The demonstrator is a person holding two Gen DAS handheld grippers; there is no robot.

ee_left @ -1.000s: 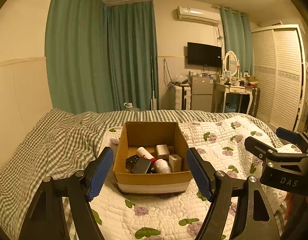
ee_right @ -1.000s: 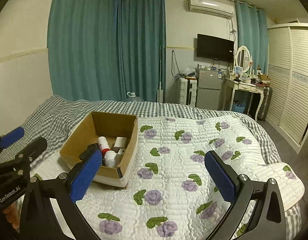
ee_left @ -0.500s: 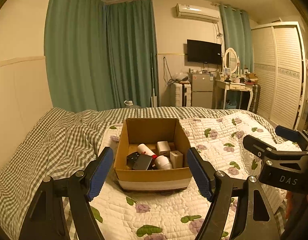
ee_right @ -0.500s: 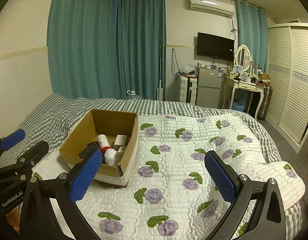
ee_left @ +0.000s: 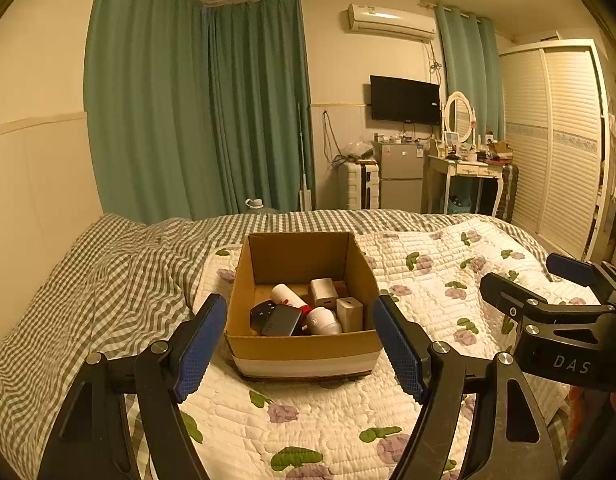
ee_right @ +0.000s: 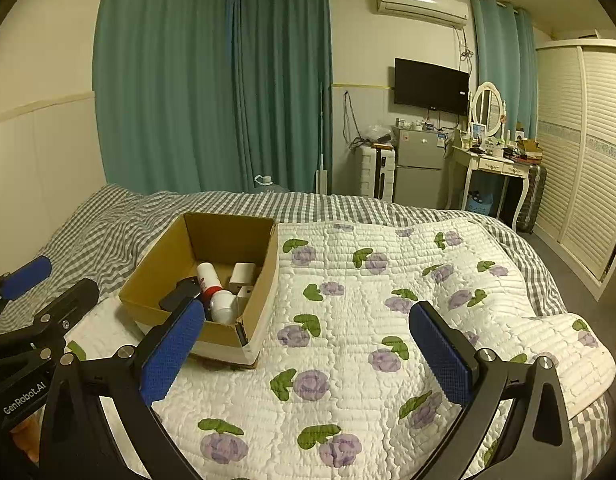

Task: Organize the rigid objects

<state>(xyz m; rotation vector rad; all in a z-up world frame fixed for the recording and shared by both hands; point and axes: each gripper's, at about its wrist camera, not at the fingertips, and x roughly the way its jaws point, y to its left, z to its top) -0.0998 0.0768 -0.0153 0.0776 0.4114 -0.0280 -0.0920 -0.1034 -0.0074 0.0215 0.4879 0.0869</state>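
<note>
An open cardboard box (ee_left: 304,350) (ee_right: 260,292) stands on a floral quilt on the bed. Inside it lie a white bottle with a red band (ee_left: 287,295) (ee_right: 208,276), a white round container (ee_left: 323,320), two small pale boxes (ee_left: 323,292), and black flat items (ee_left: 280,320). My left gripper (ee_left: 300,344) hovers just before the box, open, its blue pads framing the box with nothing between them. My right gripper (ee_right: 308,352) is open over the quilt to the right of the box, empty. Each gripper shows at the edge of the other's view.
The white quilt with purple flowers (ee_right: 387,320) covers the bed's right side, and a checked sheet (ee_left: 108,280) lies at left. Beyond the bed stand teal curtains, a small fridge (ee_right: 419,164), a dressing table (ee_right: 491,164) and a louvred wardrobe.
The views shift only slightly; the box looks a touch nearer in the left wrist view. Both grippers stay open and empty.
</note>
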